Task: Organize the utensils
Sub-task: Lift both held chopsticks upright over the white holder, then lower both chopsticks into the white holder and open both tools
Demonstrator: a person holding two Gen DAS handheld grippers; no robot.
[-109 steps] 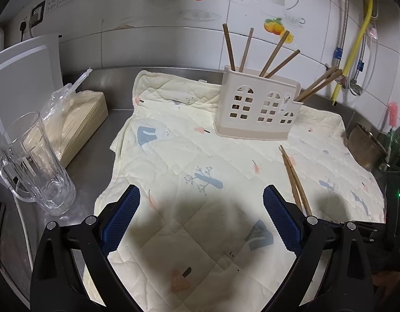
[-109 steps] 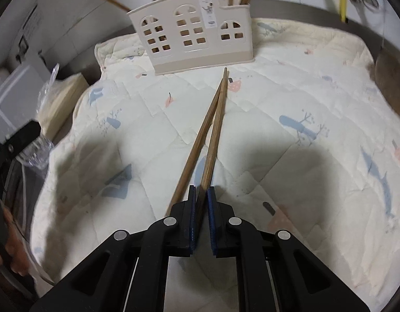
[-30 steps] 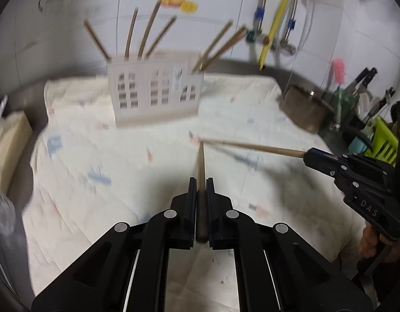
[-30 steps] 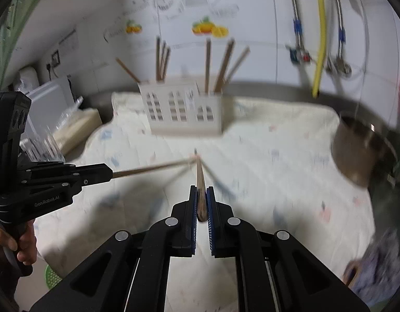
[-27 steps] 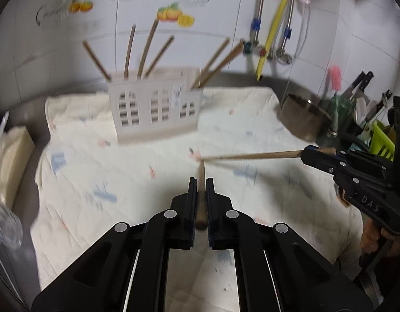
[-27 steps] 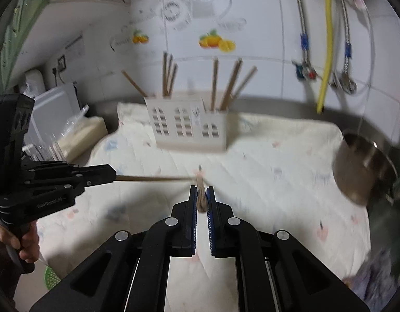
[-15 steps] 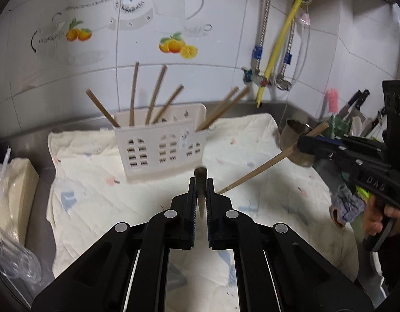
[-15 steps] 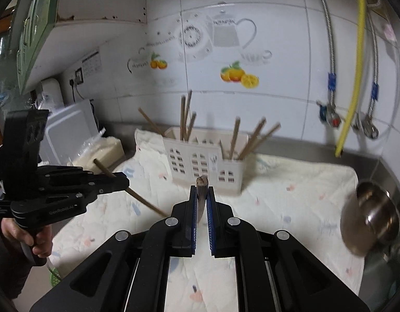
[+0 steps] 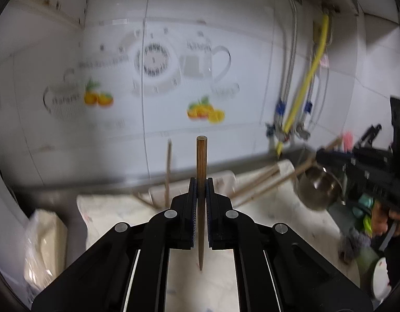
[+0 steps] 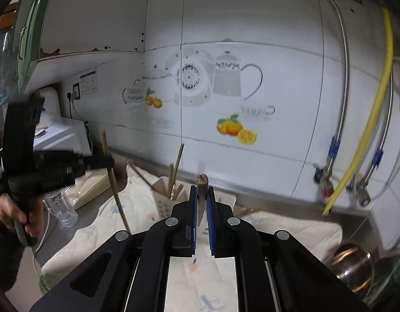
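My left gripper [image 9: 200, 186] is shut on a brown chopstick [image 9: 201, 156] that stands almost upright between its pads, high above the cloth. My right gripper [image 10: 201, 191] is shut on a second chopstick [image 10: 201, 180], seen nearly end-on. In the right wrist view, the left gripper [image 10: 109, 162] is at the left with its chopstick [image 10: 116, 197] steep. In the left wrist view, the right gripper [image 9: 319, 159] is at the right with its chopstick [image 9: 283, 179] slanted. The white utensil holder [image 10: 165, 201] with several chopsticks stands below, partly hidden behind my fingers.
A quilted cloth [image 10: 291, 230] covers the steel counter. A steel pot [image 10: 353, 262] sits at the right edge; a glass mug [image 10: 60, 212] and a bagged stack [image 9: 44, 234] lie on the left. Hoses and taps [image 10: 330, 176] hang on the tiled wall. A hand [image 10: 15, 214] grips the left tool.
Both grippers have risen well above the cloth, each still holding its chopstick. The chopsticks have swung from lying flat to steep. The views now show mostly wall.
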